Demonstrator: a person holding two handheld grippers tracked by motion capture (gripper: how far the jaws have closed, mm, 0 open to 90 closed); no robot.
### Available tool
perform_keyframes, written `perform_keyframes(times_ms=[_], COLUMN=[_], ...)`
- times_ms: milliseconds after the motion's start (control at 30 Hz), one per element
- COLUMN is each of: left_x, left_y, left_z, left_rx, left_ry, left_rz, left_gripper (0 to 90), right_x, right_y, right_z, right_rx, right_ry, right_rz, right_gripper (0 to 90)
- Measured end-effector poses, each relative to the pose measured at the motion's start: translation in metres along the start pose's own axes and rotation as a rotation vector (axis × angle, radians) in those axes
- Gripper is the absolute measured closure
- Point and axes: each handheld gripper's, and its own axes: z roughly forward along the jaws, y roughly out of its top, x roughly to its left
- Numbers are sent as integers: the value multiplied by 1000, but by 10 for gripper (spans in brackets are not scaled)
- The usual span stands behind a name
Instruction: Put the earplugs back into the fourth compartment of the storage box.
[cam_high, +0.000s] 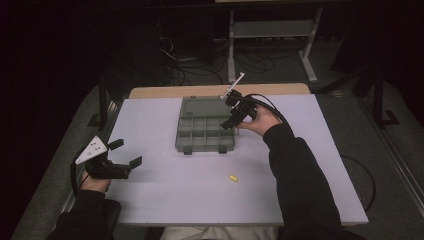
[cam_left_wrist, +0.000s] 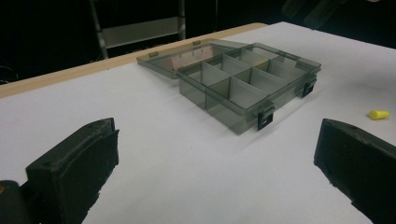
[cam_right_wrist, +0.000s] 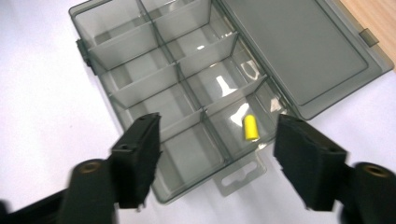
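A grey see-through compartment box (cam_high: 204, 148) lies open mid-table, its lid (cam_high: 202, 106) flat behind it. In the right gripper view one small yellow plug (cam_right_wrist: 250, 127) rests in a corner compartment of the box (cam_right_wrist: 187, 79), beside the hang tab. My right gripper (cam_high: 231, 112) hovers over the box's right end, open, and the plug lies loose below its jaws (cam_right_wrist: 218, 122). A second yellow plug (cam_high: 232, 177) lies on the white table in front of the box. My left gripper (cam_high: 126, 152) stands open and holds nothing near the table's left front.
The white tabletop (cam_high: 175, 200) has a wooden strip (cam_high: 165, 92) along its far edge. Behind it stand a metal frame (cam_high: 270, 30) and cables on the dark floor. In the left gripper view the box (cam_left_wrist: 233, 107) and the loose plug (cam_left_wrist: 378, 114) lie ahead.
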Motion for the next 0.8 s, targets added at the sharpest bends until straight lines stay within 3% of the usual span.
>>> perform_keyframes(times_ms=[200, 367, 600, 800], left_x=[0, -1, -1, -1], left_y=[0, 0, 0, 0], left_z=[0, -1, -1, -1], left_rx=[1, 2, 3, 3], left_ry=[-1, 1, 2, 3], left_rz=[0, 1, -1, 1], left_gripper=[0, 0, 0, 0], right_x=[14, 25, 37, 45], right_y=[-7, -13, -27, -40], right_z=[-14, -24, -32, -26], right_rx=[-30, -57, -93, -92], right_ry=[-39, -43, -29, -11], right_rz=[-3, -3, -7, -10], right_gripper=[130, 16, 9, 9])
